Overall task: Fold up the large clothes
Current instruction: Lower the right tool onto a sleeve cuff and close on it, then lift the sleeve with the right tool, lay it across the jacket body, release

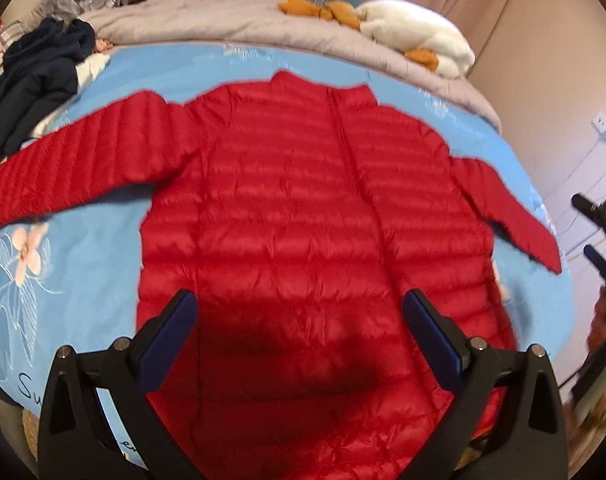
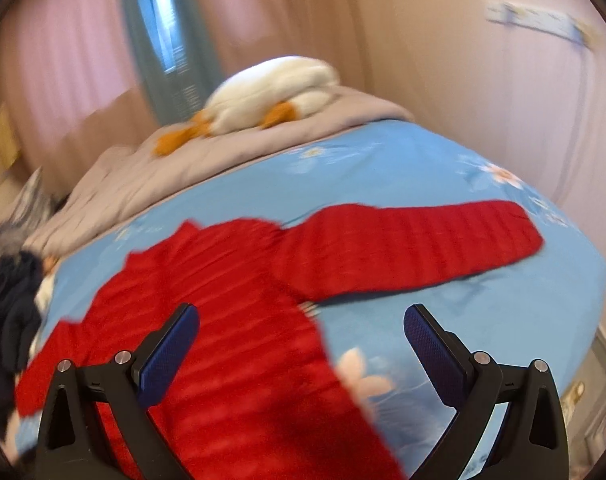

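A red quilted puffer jacket [image 1: 303,216] lies spread flat on the blue floral bed sheet [image 1: 71,264], collar away from me, both sleeves stretched out to the sides. My left gripper [image 1: 299,308] hovers open above the jacket's lower body, nothing between its blue pads. In the right wrist view, the same jacket [image 2: 231,344] fills the lower left, with its right sleeve [image 2: 415,248] reaching toward the bed's right edge. My right gripper [image 2: 301,320] is open over the jacket's right side and the bare sheet [image 2: 423,184], holding nothing. The right wrist view is blurred by motion.
A pile of dark navy clothes [image 1: 31,88] sits at the bed's left. A grey quilt [image 1: 231,20] is bunched at the far end with a white and orange plush toy [image 1: 415,32] on it. Curtains and a wall stand behind. The bed's right edge [image 2: 591,288] drops off near the wall.
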Motion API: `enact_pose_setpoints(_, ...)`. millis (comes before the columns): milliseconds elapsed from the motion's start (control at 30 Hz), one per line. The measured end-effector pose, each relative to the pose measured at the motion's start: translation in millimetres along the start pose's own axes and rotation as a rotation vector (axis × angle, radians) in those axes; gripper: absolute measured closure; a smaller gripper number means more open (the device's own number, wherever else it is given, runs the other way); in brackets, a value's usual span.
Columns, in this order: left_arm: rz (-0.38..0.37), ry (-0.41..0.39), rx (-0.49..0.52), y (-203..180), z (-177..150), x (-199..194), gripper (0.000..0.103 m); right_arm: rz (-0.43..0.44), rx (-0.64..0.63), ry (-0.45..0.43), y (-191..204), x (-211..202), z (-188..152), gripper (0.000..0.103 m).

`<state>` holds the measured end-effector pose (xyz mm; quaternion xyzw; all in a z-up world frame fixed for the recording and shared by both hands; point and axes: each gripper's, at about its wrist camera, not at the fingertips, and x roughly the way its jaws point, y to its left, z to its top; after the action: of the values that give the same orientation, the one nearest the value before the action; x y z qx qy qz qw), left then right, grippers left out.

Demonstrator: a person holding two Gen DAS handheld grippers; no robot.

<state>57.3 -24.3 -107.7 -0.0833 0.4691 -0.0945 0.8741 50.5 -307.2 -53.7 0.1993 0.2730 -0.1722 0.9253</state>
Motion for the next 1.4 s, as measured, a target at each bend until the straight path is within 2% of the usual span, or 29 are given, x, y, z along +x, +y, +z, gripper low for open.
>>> enact_pose_setpoints(167,0.005,0.067,-0.005,3.0,-10.1,17.7,0.004,-0.154,0.162,-0.004,-75.3,30.1,15.0,0.014)
enact_pose_setpoints(267,0.009,0.095,-0.031,7.9,-12.0,25.0,0.004,-0.218,0.267,0.034,-117.5,51.9,18.4,0.019)
enact_pose_setpoints(367,0.003,0.120,-0.053,11.7,-13.4,31.0,0.004,-0.199,0.427,0.101,-160.5,78.1,14.7,0.028)
enact_pose_setpoints(467,-0.005,0.152,-0.077,14.2,-17.0,38.9,0.004,-0.185,0.563,0.142,-193.6,95.6,6.9,0.030)
enact_pose_setpoints(533,0.002,0.177,-0.090,16.5,-19.7,45.0,0.005,-0.193,0.615,0.139,-210.8,103.6,5.0,0.031)
enact_pose_setpoints(633,0.022,0.179,-0.079,16.6,-21.6,48.6,0.005,-0.172,0.675,0.133,-222.4,113.4,3.3,0.041)
enact_pose_setpoints(700,0.038,0.178,-0.068,15.8,-21.7,50.5,0.005,-0.135,0.685,0.106,-224.0,115.6,6.9,0.041)
enact_pose_setpoints(733,0.042,0.177,-0.065,16.3,-22.1,51.5,0.005,-0.117,0.686,0.093,-225.6,118.2,10.3,0.045)
enact_pose_setpoints(800,0.042,0.174,-0.069,17.2,-21.0,51.4,0.005,-0.099,0.690,0.092,-228.7,124.7,14.2,0.062)
enact_pose_setpoints(867,0.034,0.170,-0.084,19.7,-18.9,49.3,0.005,-0.112,0.683,0.103,-227.8,128.1,17.5,0.085)
enact_pose_setpoints(933,0.026,0.157,-0.113,24.6,-15.5,45.0,0.005,-0.113,0.642,0.088,-224.3,123.6,22.8,0.093)
enact_pose_setpoints(1100,0.031,0.096,-0.140,33.7,-3.7,26.7,0.005,-0.108,0.520,0.000,-196.6,92.2,52.1,0.097)
enact_pose_setpoints(1200,0.049,0.032,-0.142,39.6,6.0,7.0,0.005,-0.078,0.436,-0.067,-172.5,65.6,79.2,0.098)
enact_pose_setpoints(1400,0.080,-0.086,-0.151,52.0,20.8,-28.0,0.005,0.016,0.252,-0.213,-100.9,8.7,134.5,0.098)
